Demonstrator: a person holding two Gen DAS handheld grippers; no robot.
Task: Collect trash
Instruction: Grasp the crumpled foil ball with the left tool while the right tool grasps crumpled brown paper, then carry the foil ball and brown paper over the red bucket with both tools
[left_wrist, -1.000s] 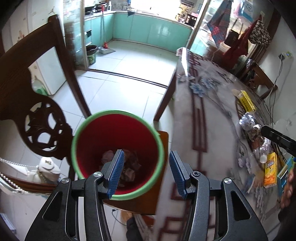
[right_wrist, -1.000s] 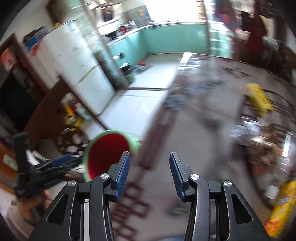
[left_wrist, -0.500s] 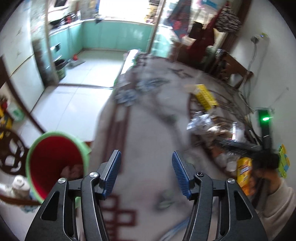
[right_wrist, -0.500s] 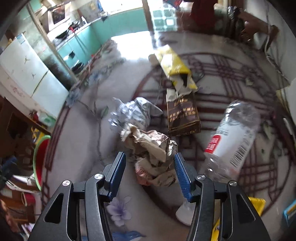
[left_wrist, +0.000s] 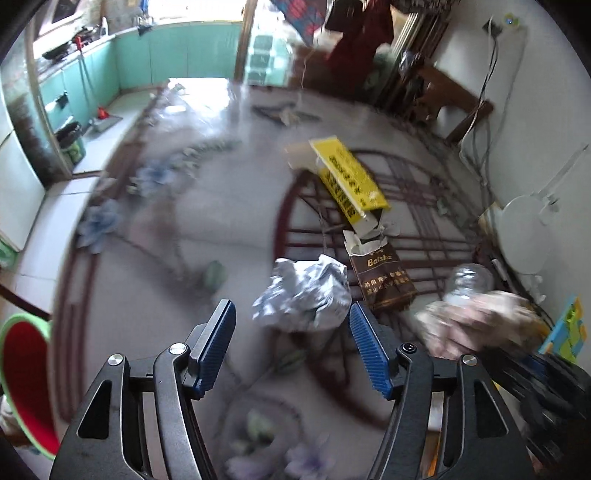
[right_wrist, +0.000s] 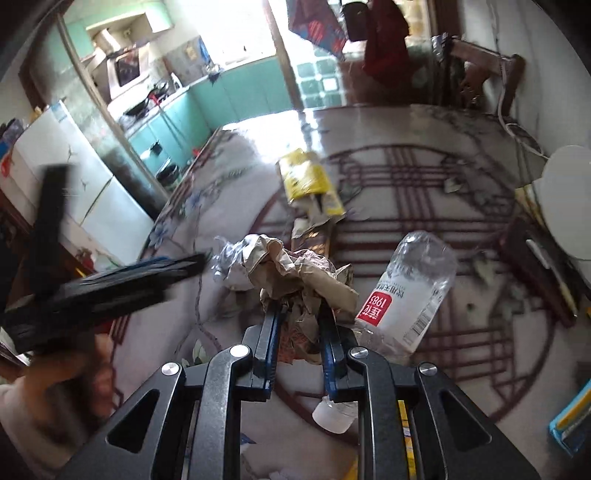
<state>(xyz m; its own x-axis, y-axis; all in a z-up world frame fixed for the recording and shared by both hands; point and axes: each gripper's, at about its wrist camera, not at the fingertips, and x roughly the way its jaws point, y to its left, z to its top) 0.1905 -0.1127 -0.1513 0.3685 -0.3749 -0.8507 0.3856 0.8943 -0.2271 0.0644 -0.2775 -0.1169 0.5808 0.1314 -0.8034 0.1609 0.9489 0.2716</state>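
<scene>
Near the worktop's middle, right hand-held gripper (right_wrist: 298, 325) is clenched on crumpled brown paper (right_wrist: 295, 273); left hand-held gripper (left_wrist: 291, 347) is spread wide before the silver wrapper (left_wrist: 303, 291). Bottle (right_wrist: 402, 295) and boxes (left_wrist: 351, 184) remain; bin (left_wrist: 22, 384) waits off the left edge.

A round table (left_wrist: 192, 236) with a glossy pale top, printed with blue flowers and dark red lattice lines, fills the foreground and reflects strong daylight from the window beyond. Behind it lies a kitchen with turquoise cabinets (right_wrist: 236, 96), a pale tiled floor (left_wrist: 55, 206) and a white refrigerator (right_wrist: 74, 170) at left. A dark wooden chair (left_wrist: 450, 99) stands against the white wall (left_wrist: 532, 110) at right, where cables hang.
</scene>
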